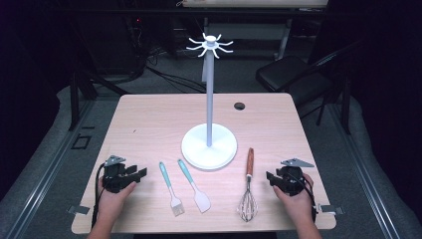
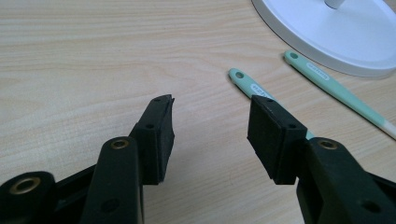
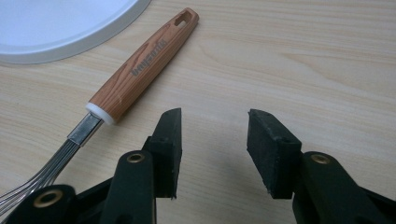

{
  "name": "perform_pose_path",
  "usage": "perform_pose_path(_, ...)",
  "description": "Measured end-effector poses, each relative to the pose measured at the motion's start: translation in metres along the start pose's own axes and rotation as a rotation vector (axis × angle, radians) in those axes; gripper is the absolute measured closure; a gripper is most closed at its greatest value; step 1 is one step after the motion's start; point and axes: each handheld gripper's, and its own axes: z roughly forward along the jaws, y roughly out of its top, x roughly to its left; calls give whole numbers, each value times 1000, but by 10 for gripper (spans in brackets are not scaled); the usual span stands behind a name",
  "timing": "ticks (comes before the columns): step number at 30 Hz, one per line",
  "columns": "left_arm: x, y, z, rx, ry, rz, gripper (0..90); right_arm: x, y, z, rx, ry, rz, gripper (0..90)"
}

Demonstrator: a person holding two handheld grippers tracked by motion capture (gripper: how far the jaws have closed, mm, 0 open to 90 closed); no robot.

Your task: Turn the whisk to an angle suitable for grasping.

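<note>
High view. A white hook stand [image 1: 209, 142] occupies the centre of the table [image 1: 149, 124]. Three utensils lie flat in front of its base: a pastry brush [image 1: 171, 188] at about 7 o'clock from it, a spatula [image 1: 193, 185] just right of the brush, and a whisk [image 1: 248, 186] at about 5 o'clock. The left gripper [image 1: 141, 174] rests on the table well left of the brush, at its 9 o'clock; the right gripper [image 1: 269, 176] sits just right of the whisk, at its 3 o'clock. Both are near the utensils but touch none.

Left gripper view. The left gripper's [image 2: 210, 135] jaws stand wide apart with nothing but bare wood between them. The brush handle [image 2: 247, 85] runs toward 11 o'clock, passing behind the right-hand jaw; the spatula handle [image 2: 336, 86] lies parallel, near the stand base [image 2: 345, 42].

Right gripper view. The right gripper [image 3: 214, 140] is likewise spread and empty. The whisk handle [image 3: 144, 60] lies at 10 o'clock from the jaws.

Assessment. All three utensils are judged light. The whisk's wood-look handle is stiff and offers the sound grip point at mid-length; its wire loops would flex and slip. The teal handles are slim and smooth, so grip square, clear of the soft heads.
</note>
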Motion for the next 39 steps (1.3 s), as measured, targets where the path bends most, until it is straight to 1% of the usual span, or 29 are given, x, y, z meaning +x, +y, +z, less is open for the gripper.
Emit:
perform_pose_path(2, -1, -1, 1, -9, 3, -1, 502, 0, 0, 0, 0, -1, 3, 550)
perform_pose_path(3, -1, 0, 0, -10, 3, 1, 501, 0, 0, 0, -4, 3, 15, 546)
perform_pose_path(5, -1, 0, -1, -10, 0, 1, 498, 0, 0, 0, -2, 7, 16, 542)
perform_pose_path(6, -1, 0, -1, -12, -3, -1, 496, 0, 0, 0, 11, 6, 9, 542)
perform_pose_path(7, -1, 0, -1, -12, -2, -2, 493, 1, 1, 1, 7, 8, 13, 541)
perform_pose_path(9, -1, 0, -2, -1, -6, 0, 493, 1, 1, 1, 6, 11, 16, 541)
perform_pose_path(10, -1, -1, -1, -12, -4, -3, 492, 2, 2, 1, 11, 19, 18, 542)
perform_pose_path(11, -1, -1, -3, -1, -11, -3, 491, 3, 3, 1, 10, 24, 22, 542)
perform_pose_path(12, -1, -2, -3, -13, -6, -8, 491, 3, 3, 1, 3, 26, 25, 542)
perform_pose_path(15, -1, -3, -4, -14, -5, -6, 491, 4, 4, 2, 8, 36, 28, 544)
perform_pose_path(17, -1, -4, -4, -11, 3, -1, 491, 5, 6, 2, 0, 56, 41, 545)
perform_pose_path(18, 0, -4, -5, -1, -5, -4, 491, 4, 7, 3, -3, 70, 50, 545)
perform_pose_path(19, -1, -4, -5, -12, -3, -9, 491, 4, 8, 3, -6, 77, 67, 545)
perform_pose_path(20, -1, -4, -5, -11, -6, -8, 491, 4, 8, 4, -9, 83, 72, 545)
perform_pose_path(23, -3, -5, -5, -8, 3, -7, 491, 6, 11, 3, -8, 93, 67, 545)
perform_pose_path(24, -3, -6, -6, -8, 2, -7, 491, 8, 13, 3, -15, 94, 74, 542)
perform_pose_path(26, -4, -7, -7, -5, 1, -2, 491, 11, 20, 1, -11, 90, 78, 538)
perform_pose_path(27, -5, -7, -7, -2, 4, 6, 491, 14, 24, 1, 3, 91, 83, 536)
perform_pose_path(28, -6, -7, -8, -6, 5, 12, 491, 16, 29, 2, 25, 102, 83, 537)
perform_pose_path(29, -6, -6, -9, -1, 6, 16, 491, 23, 38, 6, 46, 131, 94, 537)
perform_pose_path(30, -6, -7, -9, -13, 10, 18, 491, 23, 38, 6, 46, 131, 94, 537)
perform_pose_path(31, -6, -7, -10, -14, 12, 18, 491, 26, 42, 9, 46, 126, 95, 537)
perform_pose_path(32, -5, -7, -12, -1, 10, 22, 491, 29, 46, 17, 67, 135, 107, 541)
perform_pose_path(33, -5, -7, -12, -1, 10, 22, 491, 30, 47, 21, 79, 128, 113, 542)
perform_pose_path(34, -5, -8, -11, -17, 10, 17, 491, 31, 48, 24, 89, 119, 111, 545)
perform_pose_path(35, -5, -8, -12, -17, 12, 15, 491, 31, 48, 24, 89, 119, 111, 545)
perform_pose_path(36, -4, -8, -12, -10, 5, 16, 491, 33, 48, 29, 105, 111, 130, 551)
perform_pose_path(37, -3, -8, -12, -4, 6, 16, 491, 34, 48, 32, 108, 114, 146, 555)
perform_pose_path(39, -2, -9, -11, -2, 7, 6, 491, 34, 48, 34, 119, 120, 151, 555)
